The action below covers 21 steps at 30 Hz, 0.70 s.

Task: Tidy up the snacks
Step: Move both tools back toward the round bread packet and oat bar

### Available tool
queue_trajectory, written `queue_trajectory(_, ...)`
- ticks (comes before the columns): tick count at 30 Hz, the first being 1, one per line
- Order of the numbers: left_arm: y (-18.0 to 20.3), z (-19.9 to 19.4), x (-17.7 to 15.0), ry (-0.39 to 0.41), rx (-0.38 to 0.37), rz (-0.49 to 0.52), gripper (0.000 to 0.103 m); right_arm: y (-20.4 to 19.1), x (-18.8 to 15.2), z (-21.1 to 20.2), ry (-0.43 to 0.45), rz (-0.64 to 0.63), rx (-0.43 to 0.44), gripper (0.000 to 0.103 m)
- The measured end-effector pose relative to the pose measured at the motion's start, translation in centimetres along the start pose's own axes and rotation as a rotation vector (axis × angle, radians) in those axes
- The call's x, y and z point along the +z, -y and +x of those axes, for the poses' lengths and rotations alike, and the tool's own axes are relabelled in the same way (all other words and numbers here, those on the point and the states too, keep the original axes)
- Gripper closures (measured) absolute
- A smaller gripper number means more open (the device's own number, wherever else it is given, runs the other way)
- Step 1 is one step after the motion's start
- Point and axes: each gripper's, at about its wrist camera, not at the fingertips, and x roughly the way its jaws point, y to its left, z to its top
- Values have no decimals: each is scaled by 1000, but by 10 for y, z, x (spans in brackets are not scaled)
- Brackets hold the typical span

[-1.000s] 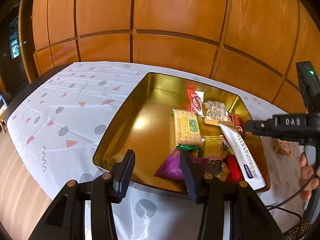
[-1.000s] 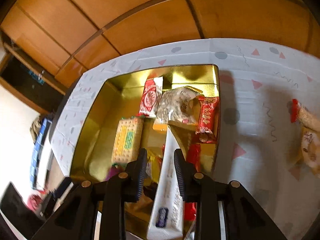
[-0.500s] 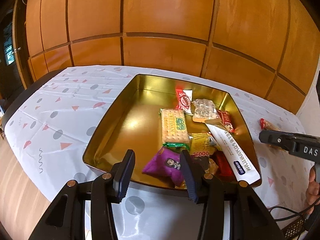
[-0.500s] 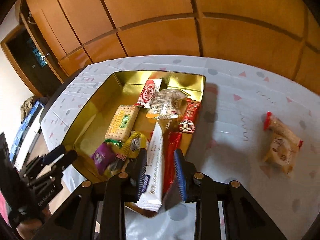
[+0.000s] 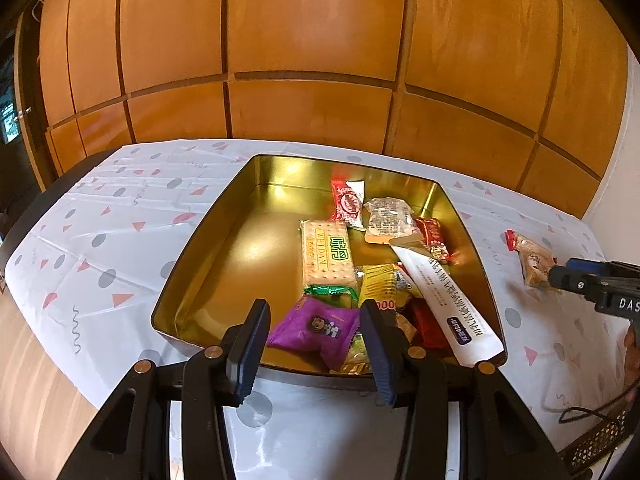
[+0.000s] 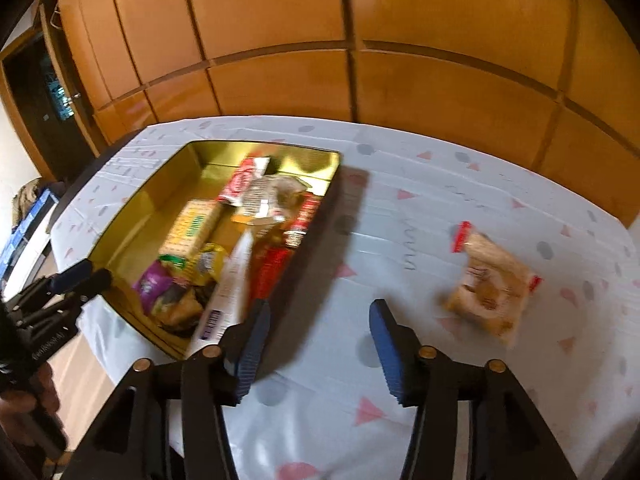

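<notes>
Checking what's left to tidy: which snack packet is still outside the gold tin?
The clear packet with red ends, holding brown pastry. It lies alone on the tablecloth right of the gold tin; every other snack is inside.

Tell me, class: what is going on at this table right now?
A person with a tool in each hand is sorting snacks into a gold tin. Most packets already lie in it, including a purple packet and a long white packet resting on the rim. Both tools are open and hold nothing. The right tool is over the cloth, facing the last snack bag outside the tin. The left tool hovers at the tin's near edge.
</notes>
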Motion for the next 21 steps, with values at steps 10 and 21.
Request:
queue_trajectory(10,16,-5,2,4,5,48,56,81,-7,-20,7,93,-148,29)
queue_trajectory(21,56,-12,12,16,-11,157,56,175,-7,-40,51,177,-339,23)
